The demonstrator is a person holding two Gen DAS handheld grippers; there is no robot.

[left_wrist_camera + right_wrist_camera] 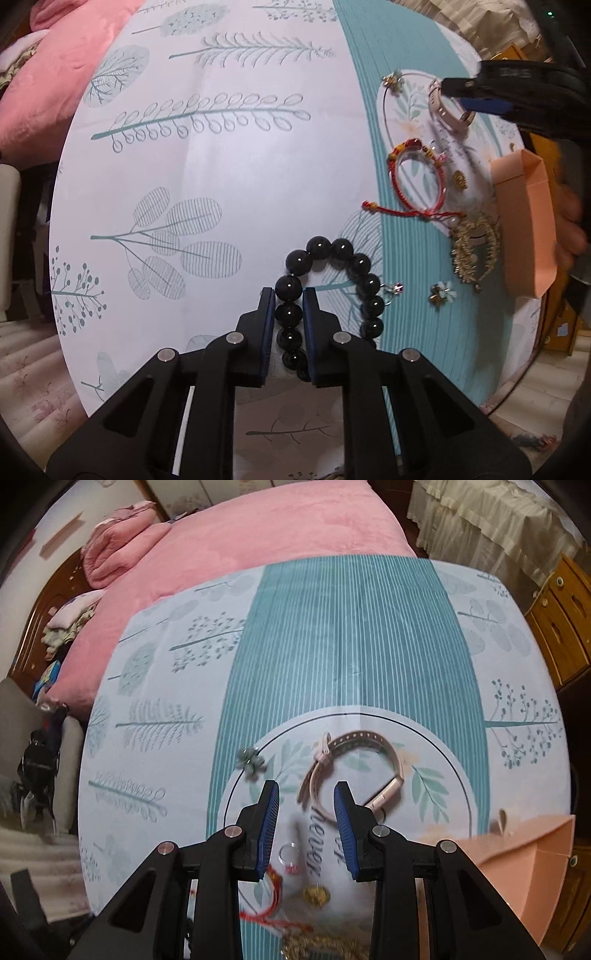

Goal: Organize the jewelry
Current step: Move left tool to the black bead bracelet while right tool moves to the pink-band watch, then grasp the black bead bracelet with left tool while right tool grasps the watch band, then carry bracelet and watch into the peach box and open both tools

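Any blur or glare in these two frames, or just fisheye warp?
Left wrist view: heavy fisheye bowing of the table, specular dots on the black bead bracelet, right gripper and peach box motion-smeared. Right wrist view: watch fairly sharp, foreground gold chain and peach box edge soft.

A leaf-print tablecloth [221, 166] carries a black bead bracelet [332, 254], red cord bracelet [417, 177], pink watch [354, 768] and peach box [524, 221].

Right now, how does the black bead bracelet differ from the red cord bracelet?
The black bead bracelet is a string of large glossy beads; the red cord bracelet is thin woven cord with small charms. The left gripper is shut on the black one; the red one lies untouched. Both rest on the patterned tablecloth.
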